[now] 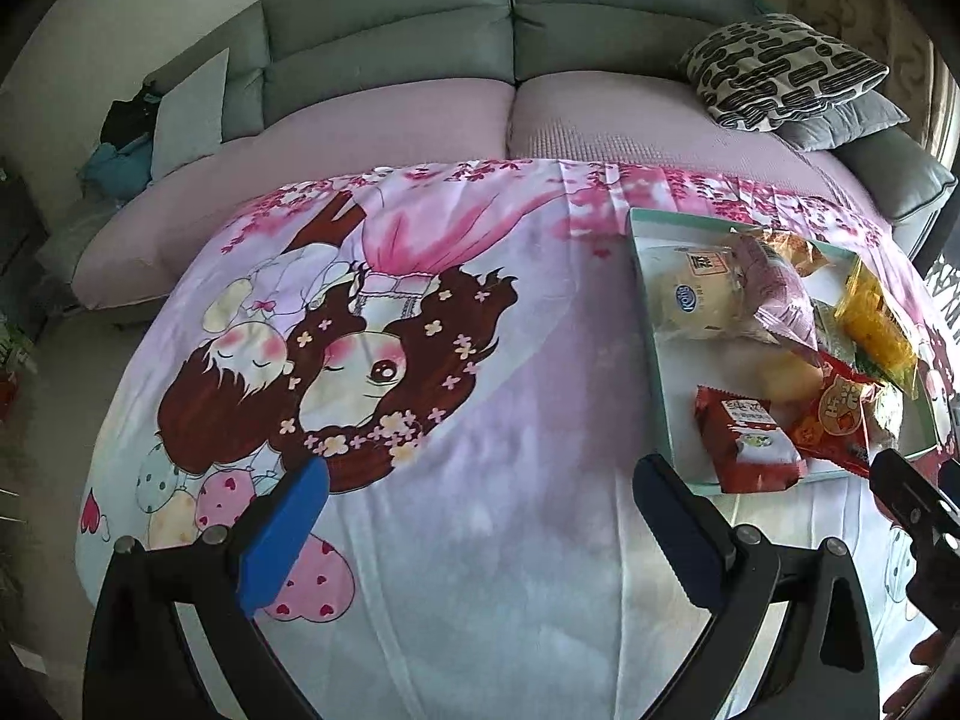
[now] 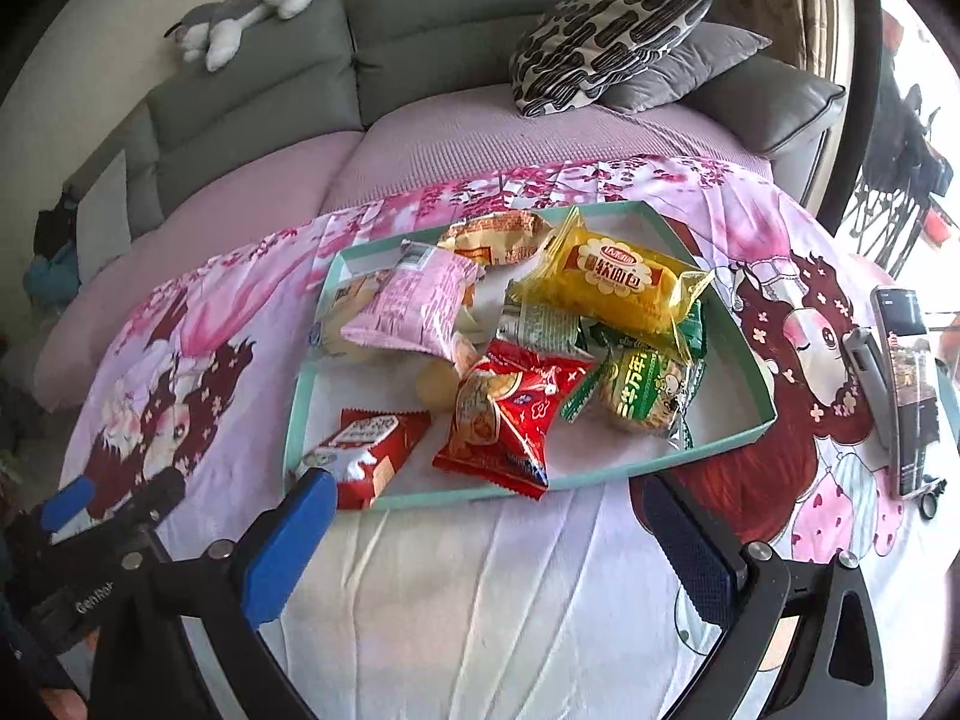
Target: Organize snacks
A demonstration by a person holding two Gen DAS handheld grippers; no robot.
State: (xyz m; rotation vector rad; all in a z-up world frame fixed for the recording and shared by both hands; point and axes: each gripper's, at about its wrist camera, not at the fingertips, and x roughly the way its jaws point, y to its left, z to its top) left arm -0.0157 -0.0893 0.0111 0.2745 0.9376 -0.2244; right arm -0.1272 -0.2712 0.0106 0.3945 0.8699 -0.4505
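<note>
a grey sofa (image 2: 456, 18) with pink seat covers fills the back of both views, and a cartoon-print cloth (image 1: 480, 420) covers the table in front of it. on the sofa's right end a black-and-white patterned cushion (image 2: 606, 36) leans on a plain grey cushion (image 2: 690, 69); a grey and white plush toy (image 2: 252, 9) lies along the backrest top.

on the cloth sits a shallow teal-rimmed tray (image 2: 606, 477) holding the snacks in a loose pile. a yellow bread packet (image 2: 624, 288) lies at the far right of the pile, partly over a green packet (image 2: 648, 390). a pink packet (image 2: 414, 306) rests on a pale bun packet (image 1: 684, 294) at the far left. a red packet (image 2: 510, 420) overhangs the tray's near rim, and a smaller red-and-white packet (image 2: 366, 450) also pokes over that rim at the near left corner. a tan packet (image 2: 498, 237) lies at the far side.

a phone on a stand (image 2: 906, 378) stands on the cloth right of the tray.

the left gripper (image 1: 480, 528) hovers over bare cloth left of the tray, fingers spread wide, grasping nothing. the right gripper (image 2: 492, 540) hangs just before the tray's near rim, released and empty, its blue left pad (image 2: 288, 552) close to the small red-and-white packet.
</note>
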